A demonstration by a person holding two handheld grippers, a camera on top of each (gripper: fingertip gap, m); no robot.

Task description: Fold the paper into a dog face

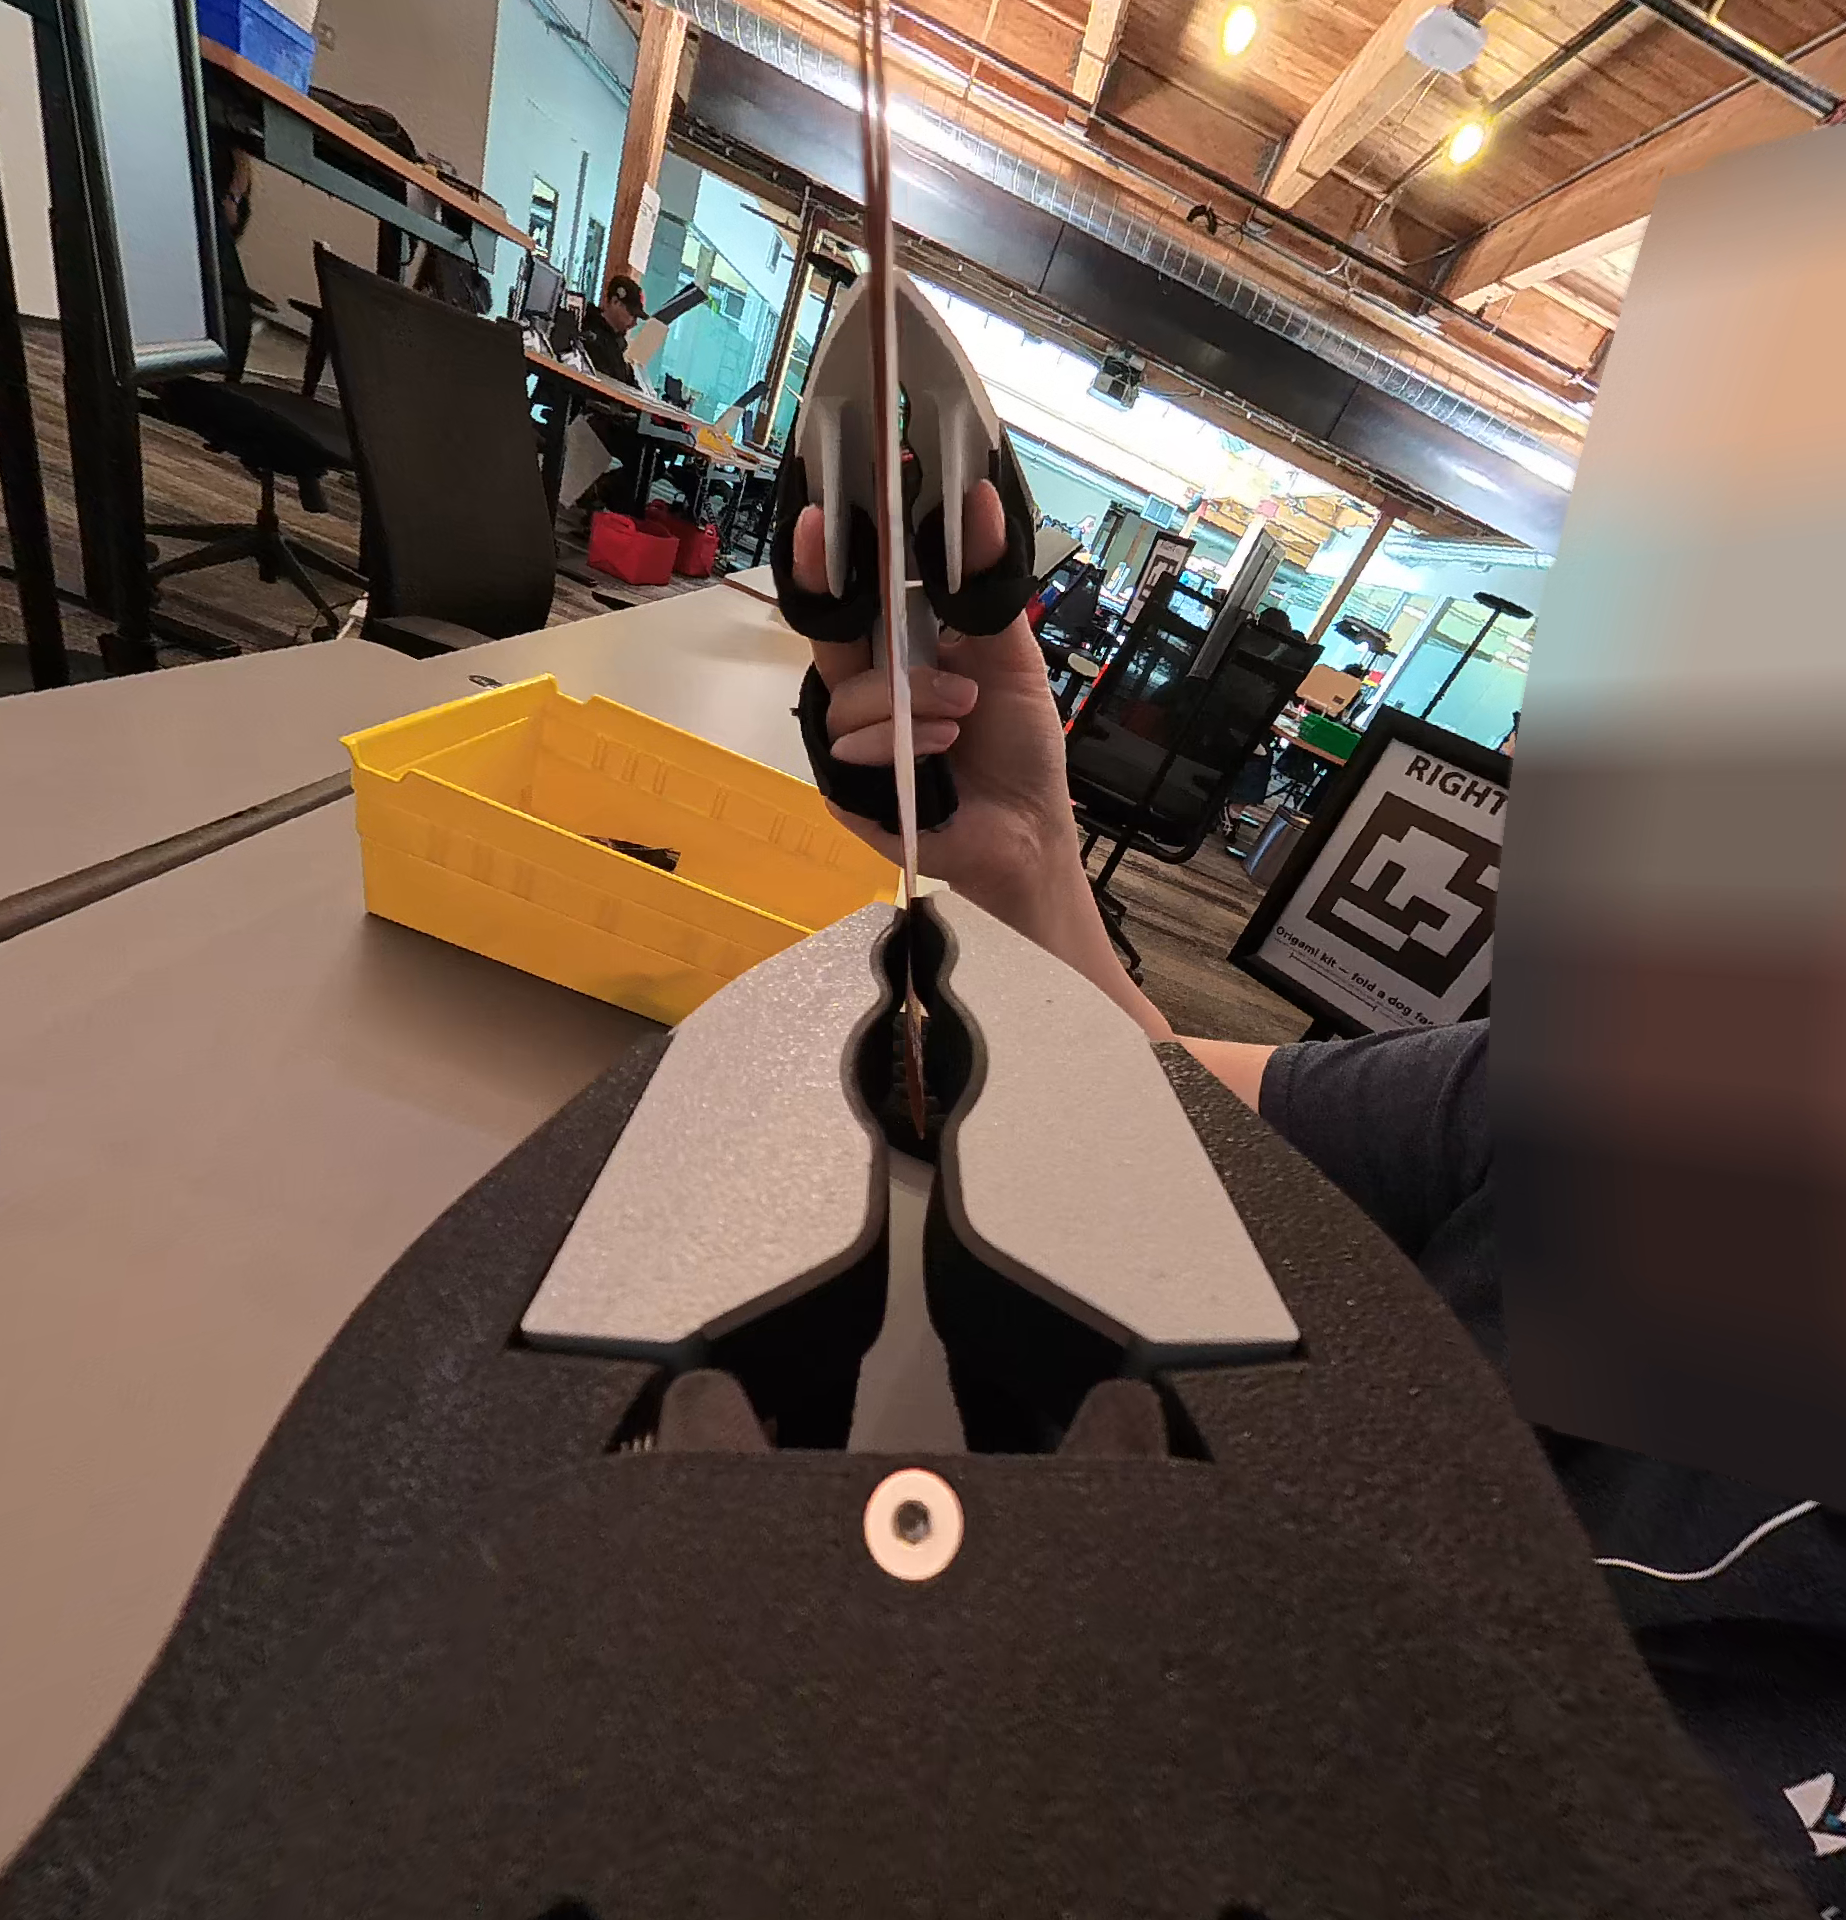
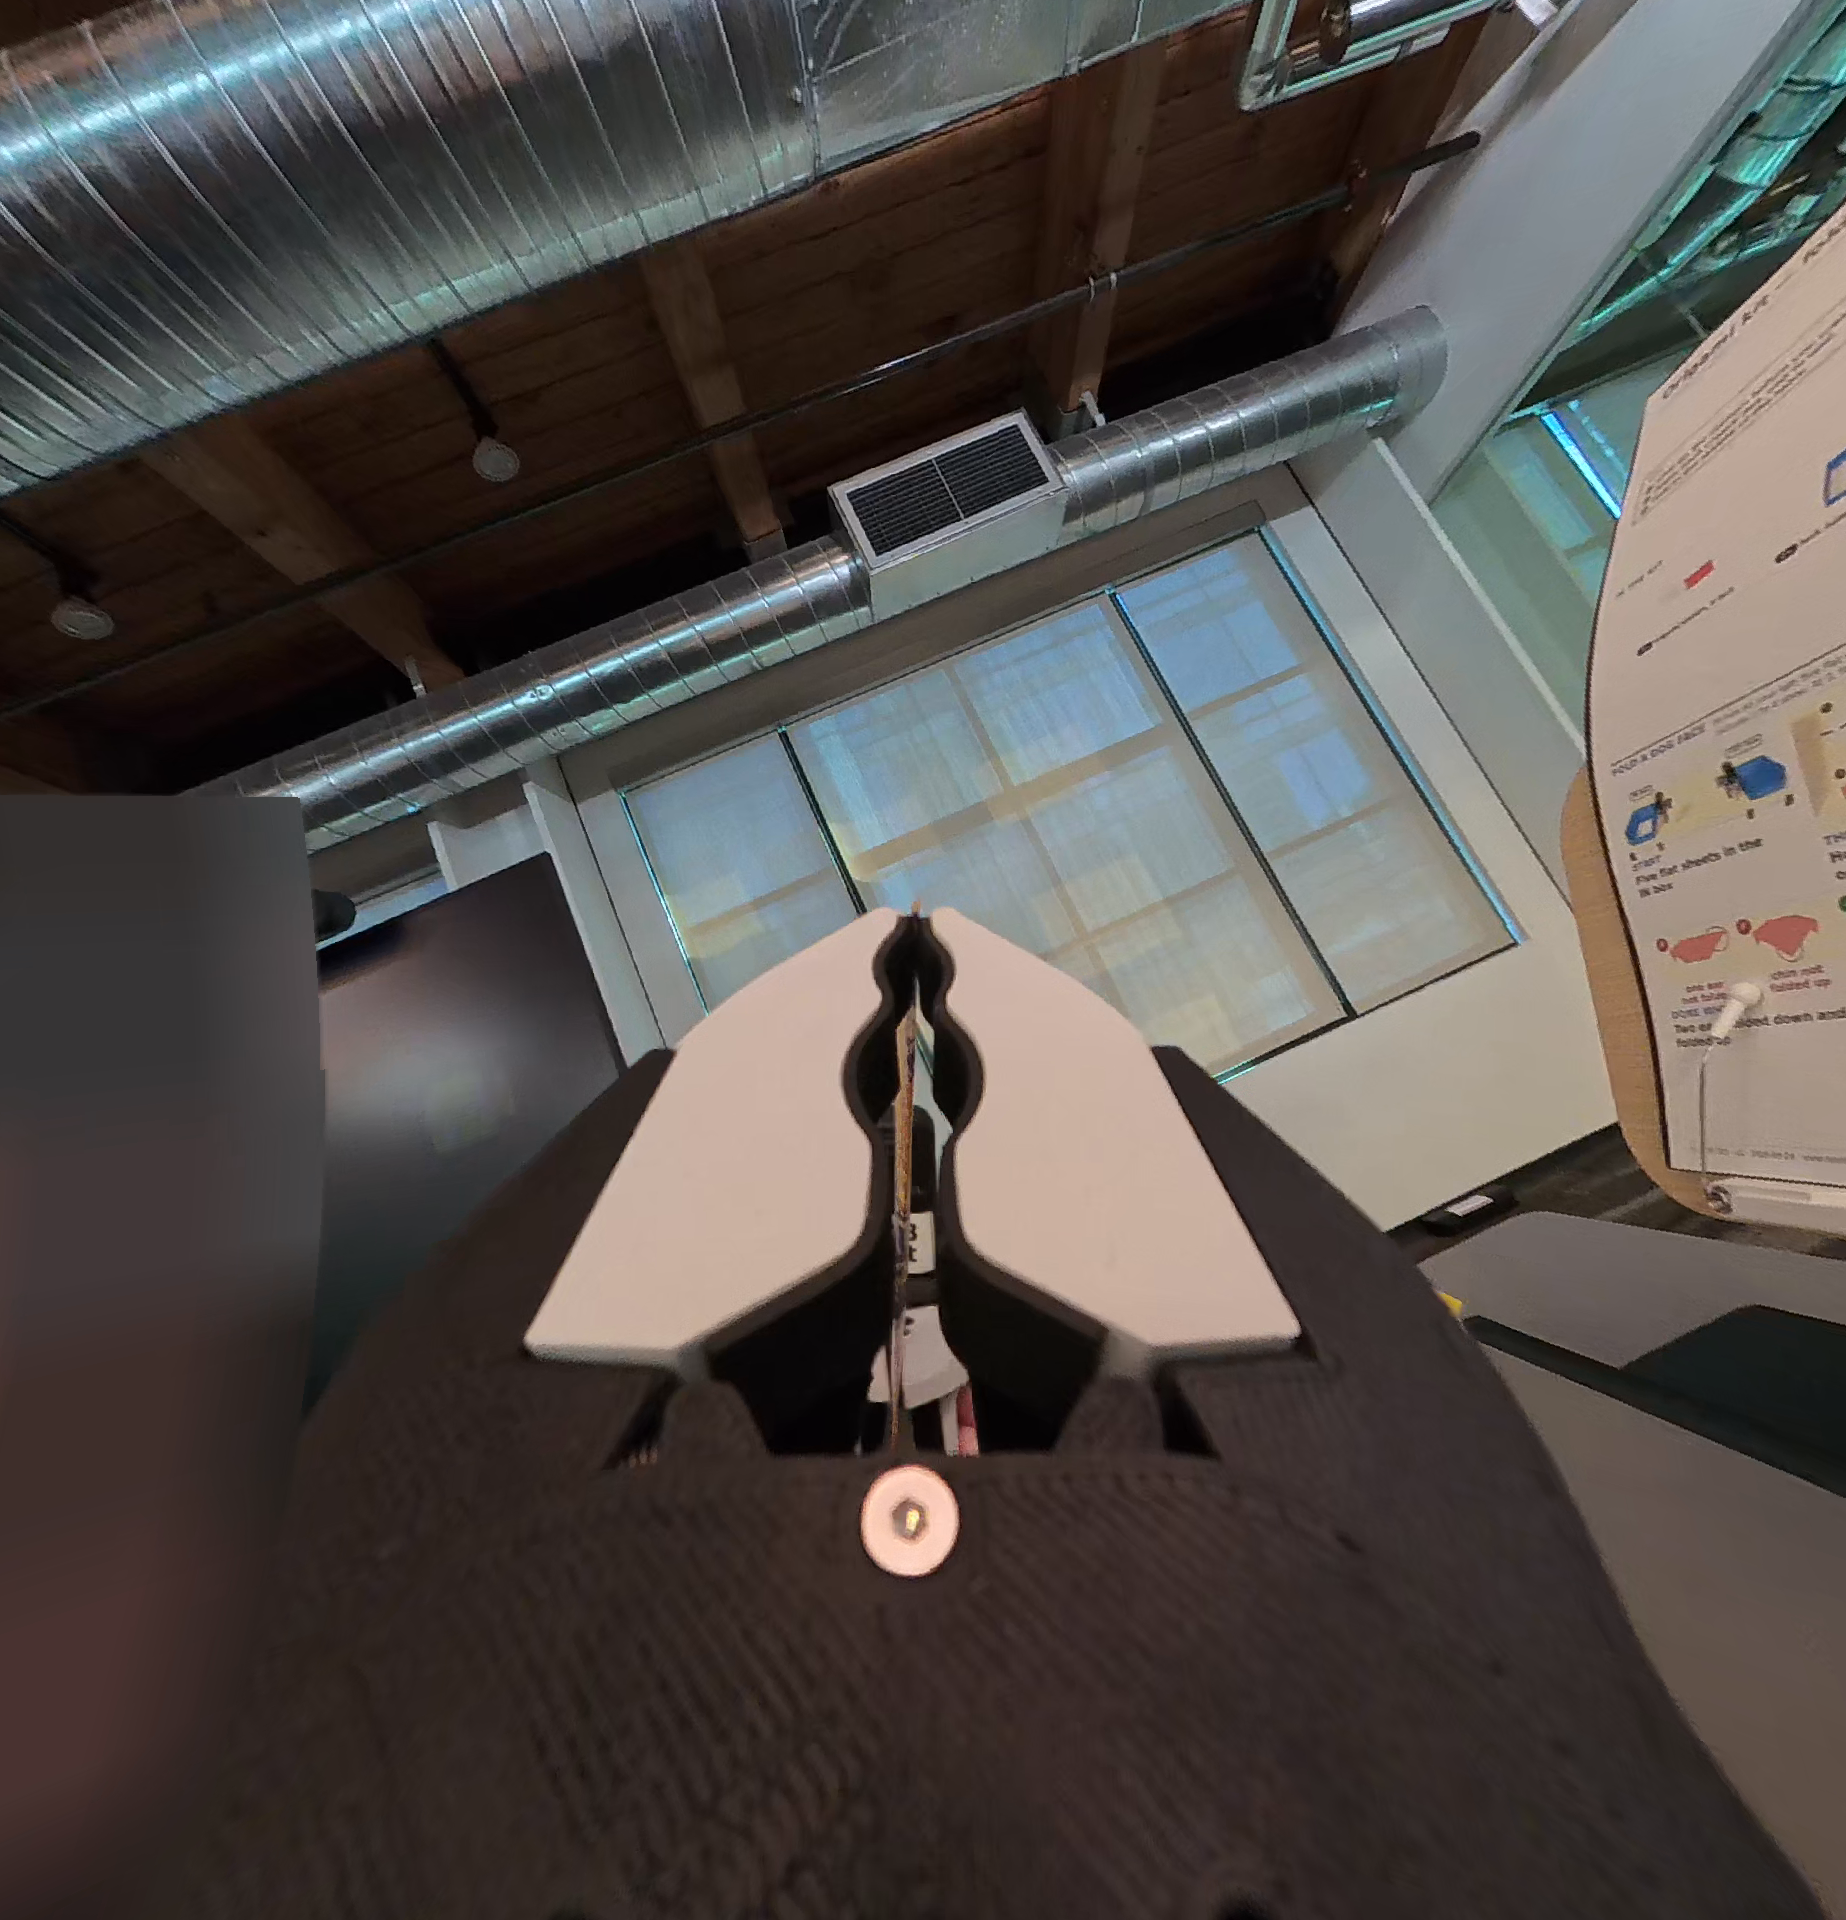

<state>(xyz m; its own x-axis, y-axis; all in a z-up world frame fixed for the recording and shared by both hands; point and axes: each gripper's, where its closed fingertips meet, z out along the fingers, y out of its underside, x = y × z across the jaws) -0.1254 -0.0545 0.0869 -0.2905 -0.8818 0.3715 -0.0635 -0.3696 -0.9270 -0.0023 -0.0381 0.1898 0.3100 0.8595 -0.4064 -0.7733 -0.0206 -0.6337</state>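
The paper (image 1: 904, 769) is held up in the air and shows edge-on as a thin brown and white strip. My left gripper (image 1: 914, 914) is shut on its lower edge, above the grey table (image 1: 223, 1091). My right gripper (image 1: 883, 281), held by a hand (image 1: 981, 748), is higher and farther off, and the strip runs up through it. In the right wrist view my right gripper (image 2: 916, 914) points up at the ceiling, shut on the paper (image 2: 906, 1091), which shows edge-on between the jaws.
A yellow bin (image 1: 545, 748) with a dark item inside stands on the table behind and to the left of my left gripper. A framed marker sign (image 1: 1397, 894) stands at the right. A clipboard with an instruction sheet (image 2: 1750, 831) stands to the right. Office chairs (image 1: 441, 457) lie beyond the table. My right fingertips sit around 15 centimetres from my left ones.
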